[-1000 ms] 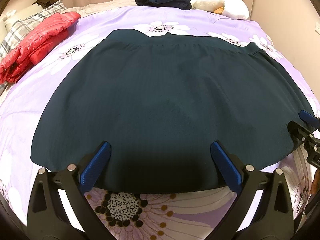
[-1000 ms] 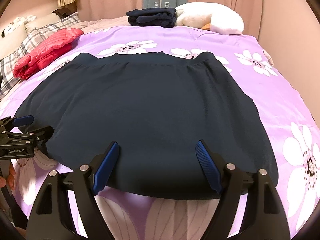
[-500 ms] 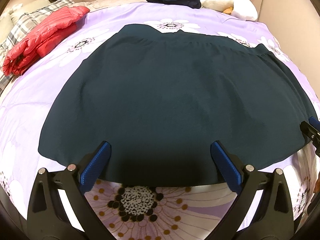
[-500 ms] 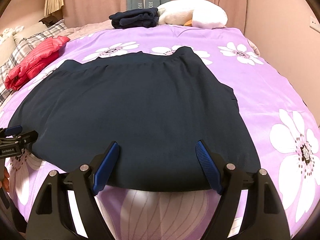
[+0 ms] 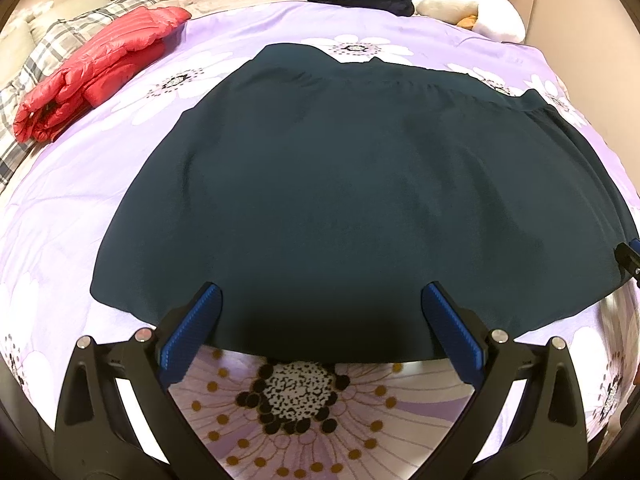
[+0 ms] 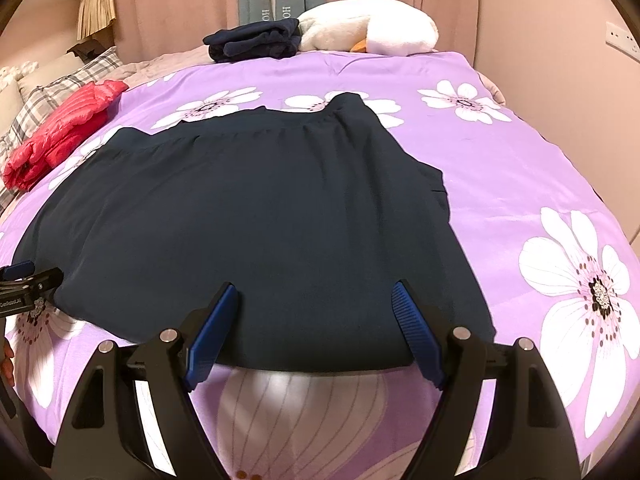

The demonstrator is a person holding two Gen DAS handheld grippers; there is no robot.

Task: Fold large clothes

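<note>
the dark teal skirt (image 5: 352, 200) is lying spread flat across the middle of the purple flowered bedspread (image 6: 520, 160), waistband toward the far end and hem toward the person, which looks like a layout meant to make the first fold easy. the left gripper (image 5: 320, 324) is hovering just over the near hem with its jaws standing wide apart, nothing between the blue ribbed pads (image 5: 192, 332). the right gripper (image 6: 314, 328) is doing the same farther along the same hem, jaws gaping and empty. each one is sitting near a lower corner, so i'd guess they are lining up to pinch the hem and carry it up toward the waistband.

the cloth is looking thin and matte, faintly ribbed, with a gathered elastic band at the top, so it will likely drape and slip rather than hold a crease. a puffy red quilted jacket (image 5: 92, 68) is resting folded at the left beside plaid pillows (image 6: 52, 96), a folded navy pile (image 6: 256, 42) and a soft white plush toy (image 6: 372, 26) are sitting at the far edge.
</note>
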